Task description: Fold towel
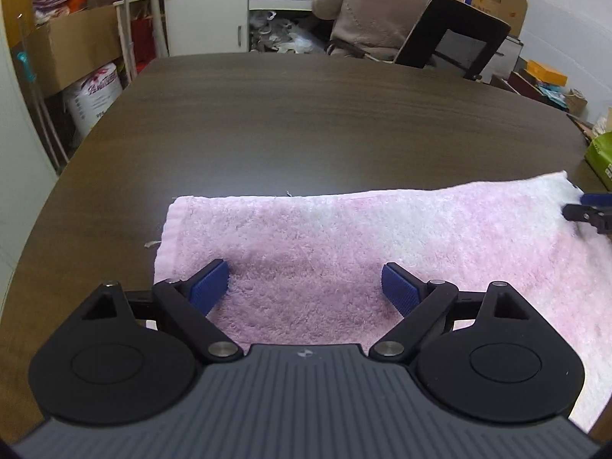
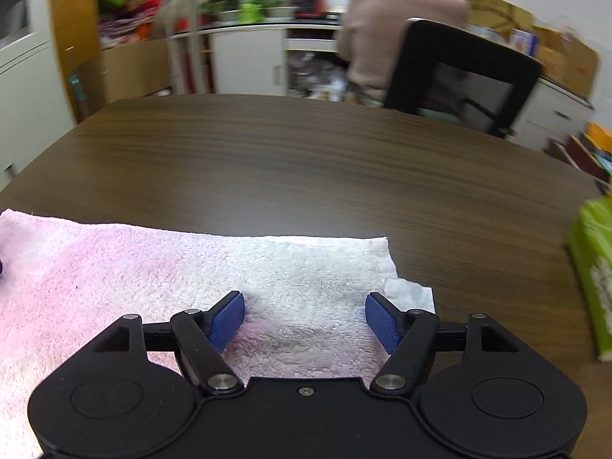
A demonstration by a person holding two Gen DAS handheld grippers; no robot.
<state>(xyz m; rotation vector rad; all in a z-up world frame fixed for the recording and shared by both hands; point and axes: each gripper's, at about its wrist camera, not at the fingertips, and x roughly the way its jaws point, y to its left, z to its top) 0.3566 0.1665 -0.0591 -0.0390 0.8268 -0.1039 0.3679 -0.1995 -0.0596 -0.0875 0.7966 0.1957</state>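
Two claws hang over a pink towel (image 1: 344,237) that lies flat on the dark wooden bench (image 1: 306,122), its long edge running across both views, with one end near each claw. To do the fold well, I judge each claw should drop onto a near corner of its own end, pinch all the plies there, and carry both ends over at an even pace so the edges meet square. At the right end a thin white lower ply (image 2: 411,294) pokes out past the terry edge and could be missed. Left claw (image 1: 306,287) is spread wide above the pile, pinching nothing. Right claw (image 2: 305,319) stands apart too, less wide, with towel below its blue pads (image 2: 227,323) but no cloth held.
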